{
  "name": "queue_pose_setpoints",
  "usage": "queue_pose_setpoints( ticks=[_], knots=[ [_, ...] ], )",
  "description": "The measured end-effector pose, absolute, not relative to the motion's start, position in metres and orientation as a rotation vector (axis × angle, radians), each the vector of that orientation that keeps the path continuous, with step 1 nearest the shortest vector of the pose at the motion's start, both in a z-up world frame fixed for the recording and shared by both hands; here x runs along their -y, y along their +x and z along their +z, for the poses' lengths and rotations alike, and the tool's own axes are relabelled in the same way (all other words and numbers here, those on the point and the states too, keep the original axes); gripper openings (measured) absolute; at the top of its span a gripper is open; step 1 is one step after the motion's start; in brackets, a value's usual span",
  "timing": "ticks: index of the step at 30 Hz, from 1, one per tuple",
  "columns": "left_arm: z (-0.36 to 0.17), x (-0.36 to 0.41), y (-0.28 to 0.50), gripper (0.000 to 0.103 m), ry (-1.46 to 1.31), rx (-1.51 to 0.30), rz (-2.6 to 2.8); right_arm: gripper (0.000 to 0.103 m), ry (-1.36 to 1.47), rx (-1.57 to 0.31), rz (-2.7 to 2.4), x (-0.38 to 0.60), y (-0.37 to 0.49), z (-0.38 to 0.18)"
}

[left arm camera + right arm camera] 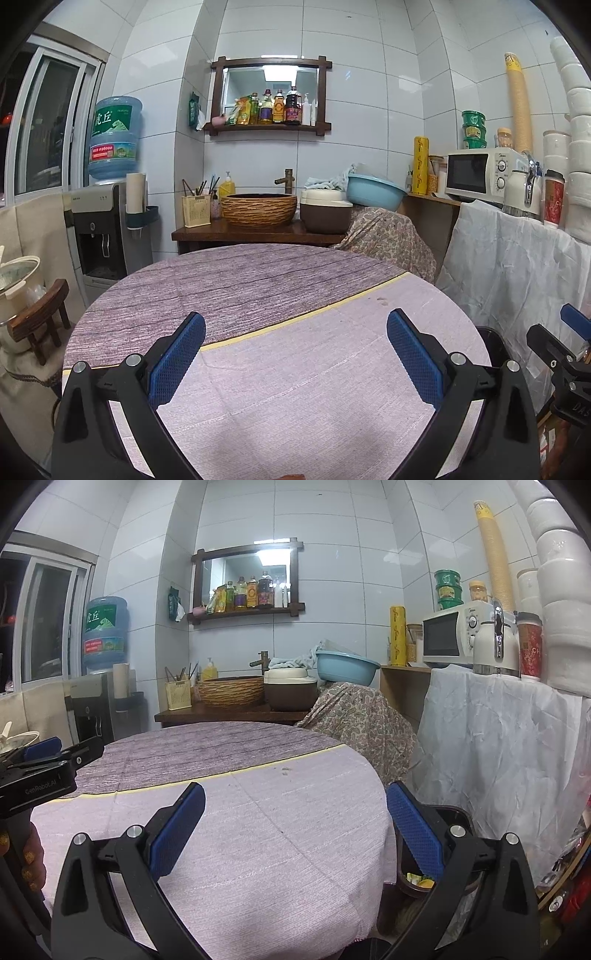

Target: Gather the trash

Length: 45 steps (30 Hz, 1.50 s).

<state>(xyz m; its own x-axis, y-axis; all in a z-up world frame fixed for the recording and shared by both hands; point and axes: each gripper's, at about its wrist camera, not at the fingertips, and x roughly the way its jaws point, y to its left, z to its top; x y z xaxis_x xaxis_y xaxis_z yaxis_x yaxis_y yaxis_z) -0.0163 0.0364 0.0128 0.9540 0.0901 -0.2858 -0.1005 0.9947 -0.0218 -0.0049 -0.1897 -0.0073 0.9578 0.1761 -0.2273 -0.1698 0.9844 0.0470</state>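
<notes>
A round table (pixel 258 288) with a purple-grey cloth fills the middle of both views (pixel 221 746); no trash shows on its top. My left gripper (pixel 295 325) is open and empty above the table's near part. My right gripper (pixel 295 797) is open and empty over the table's right edge. Beside that edge, low on the floor, stands a dark trash bin (pixel 450 816) with yellow scraps (pixel 421 880) inside; its rim also shows in the left wrist view (pixel 491 339). The right gripper shows at the left wrist view's right edge (pixel 569 332), the left gripper at the right wrist view's left edge (pixel 48 760).
Behind the table a wooden counter (pixel 236 232) carries a woven basin (pixel 258 208) and a brown pot (pixel 325 216). A chair under patterned cloth (pixel 362 716) stands at the back right. A white-draped shelf (pixel 498 738) holds a microwave (pixel 450 638). A water dispenser (pixel 99 229) stands left.
</notes>
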Motion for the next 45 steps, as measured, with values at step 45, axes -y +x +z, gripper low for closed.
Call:
queue_pose_setpoints(
  ticks=[45],
  knots=[
    [0.0120,-0.0301,-0.0148,0.097,-0.025,-0.312,0.082,0.097,0.049,-0.259,0.160,0.1939,0.0023,-0.0114]
  ],
)
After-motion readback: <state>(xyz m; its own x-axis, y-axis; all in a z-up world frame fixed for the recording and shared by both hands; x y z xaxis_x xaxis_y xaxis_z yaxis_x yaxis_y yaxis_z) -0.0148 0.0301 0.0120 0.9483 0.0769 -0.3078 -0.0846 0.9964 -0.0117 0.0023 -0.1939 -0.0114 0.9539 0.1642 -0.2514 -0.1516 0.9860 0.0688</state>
